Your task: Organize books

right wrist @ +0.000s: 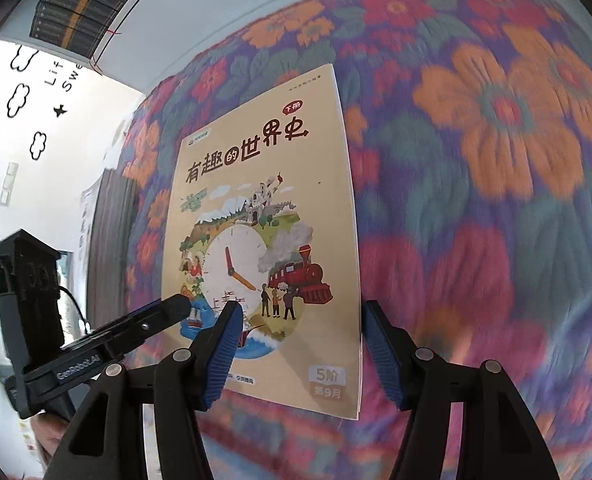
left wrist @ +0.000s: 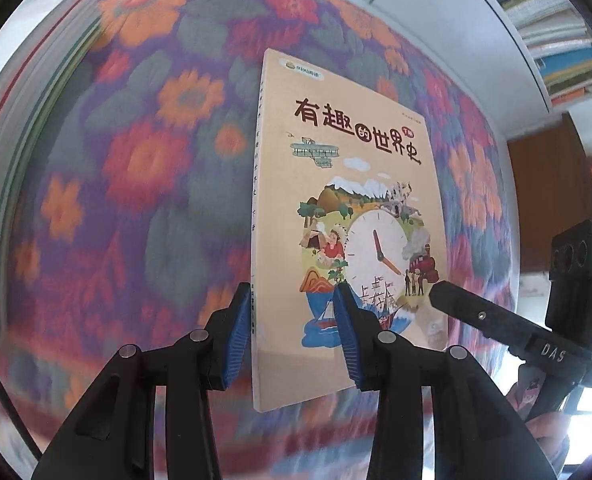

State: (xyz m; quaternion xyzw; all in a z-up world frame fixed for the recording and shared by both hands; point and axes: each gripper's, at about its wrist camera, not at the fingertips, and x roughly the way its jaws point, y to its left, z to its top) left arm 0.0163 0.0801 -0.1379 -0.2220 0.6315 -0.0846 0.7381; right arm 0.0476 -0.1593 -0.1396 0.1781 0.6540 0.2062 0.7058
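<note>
Matt paper book (left wrist: 347, 216), woven floral cloth (left wrist: 144, 168)

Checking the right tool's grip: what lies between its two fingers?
In the right wrist view, only the lower part of the world history book lies between the fingers of the right tool, with its page edge just inside one finger.
</note>
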